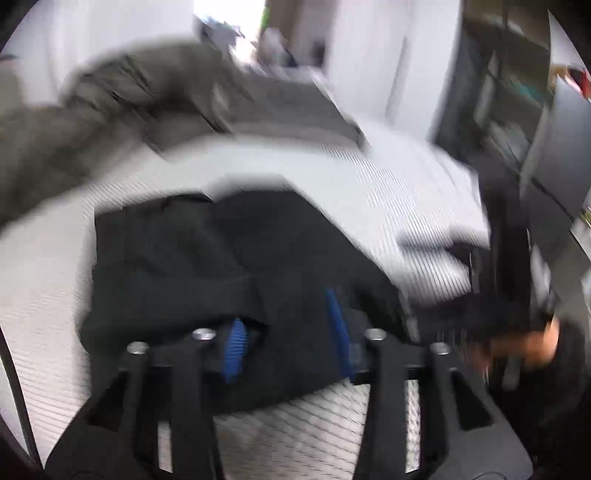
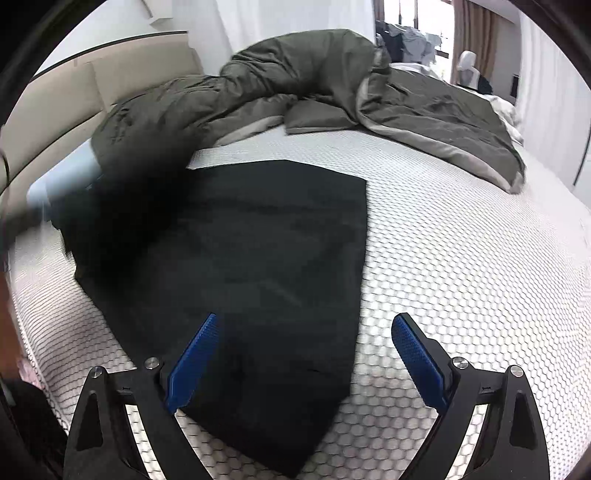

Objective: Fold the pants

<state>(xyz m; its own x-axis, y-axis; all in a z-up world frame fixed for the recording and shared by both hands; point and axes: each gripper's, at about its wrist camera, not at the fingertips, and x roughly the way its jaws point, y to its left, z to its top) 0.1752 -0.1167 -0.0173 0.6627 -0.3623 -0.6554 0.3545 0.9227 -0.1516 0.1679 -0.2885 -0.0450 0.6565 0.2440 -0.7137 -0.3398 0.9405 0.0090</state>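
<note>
Right gripper (image 2: 303, 334) jaws straddle black pants (image 2: 258, 240) edge.

Right gripper (image 2: 304, 354) angled downward, jaws spread wide, left gripper (image 1: 288, 332) motion-blurred, jaws partly apart

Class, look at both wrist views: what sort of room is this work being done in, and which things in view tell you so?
Most likely a bedroom. The black pants lie on a bare mattress with a honeycomb-patterned cover, a rumpled olive duvet is pushed toward a padded headboard, and curtains hang at a window behind.
</note>
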